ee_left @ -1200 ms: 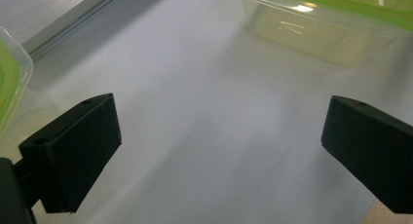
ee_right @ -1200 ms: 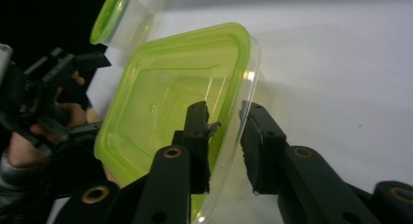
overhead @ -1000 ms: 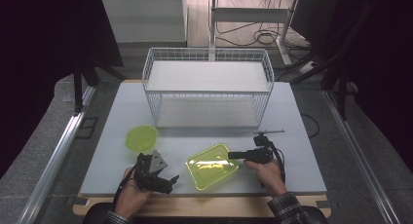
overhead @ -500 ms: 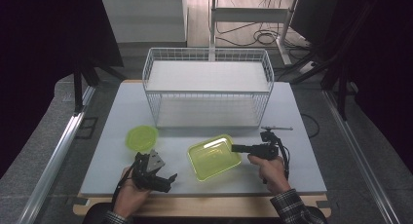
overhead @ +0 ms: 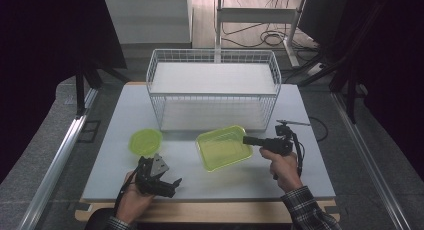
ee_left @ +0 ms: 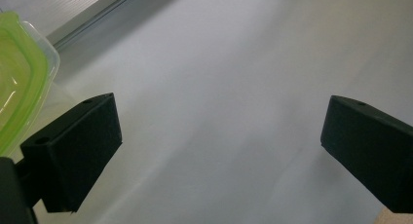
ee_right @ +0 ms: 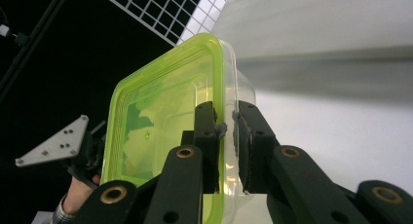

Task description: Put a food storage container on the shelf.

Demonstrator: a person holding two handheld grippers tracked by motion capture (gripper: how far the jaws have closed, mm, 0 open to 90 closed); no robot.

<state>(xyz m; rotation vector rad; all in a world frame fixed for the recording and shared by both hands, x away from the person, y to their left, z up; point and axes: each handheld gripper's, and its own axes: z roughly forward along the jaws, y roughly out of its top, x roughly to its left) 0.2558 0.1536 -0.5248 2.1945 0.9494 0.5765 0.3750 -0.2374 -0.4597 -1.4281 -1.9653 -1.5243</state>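
The right claw (overhead: 246,139) is pinching the rim of the green box (overhead: 223,147), one jaw inside the wall and one outside, as the right gripper view shows clearly (ee_right: 225,131). And the box is on the move: a second ago it sat lower and nearer the front edge of the desk (overhead: 120,115), and now it rides higher and farther in, tilted, its far corner close to the foot of the wire basket (overhead: 212,80). The right hand (overhead: 282,165) has risen with it, so this reads as a lift-and-carry under way, most likely toward that basket.

Over on the other side, the left claw (overhead: 170,182) stays put near the front edge, jaws spread wide with nothing between them, just bare desk in the left gripper view (ee_left: 219,131). The edge of a green container peeks in at the left of that view. The lid (overhead: 145,141) lies flat on the desk, just beyond the left hand (overhead: 134,197), where it was a second ago.

So the box is up and held by one thin wall only; I'd judge that a grip which could let it swing or slip if the carry is hurried. The lid looks like the next job for the waiting left claw.
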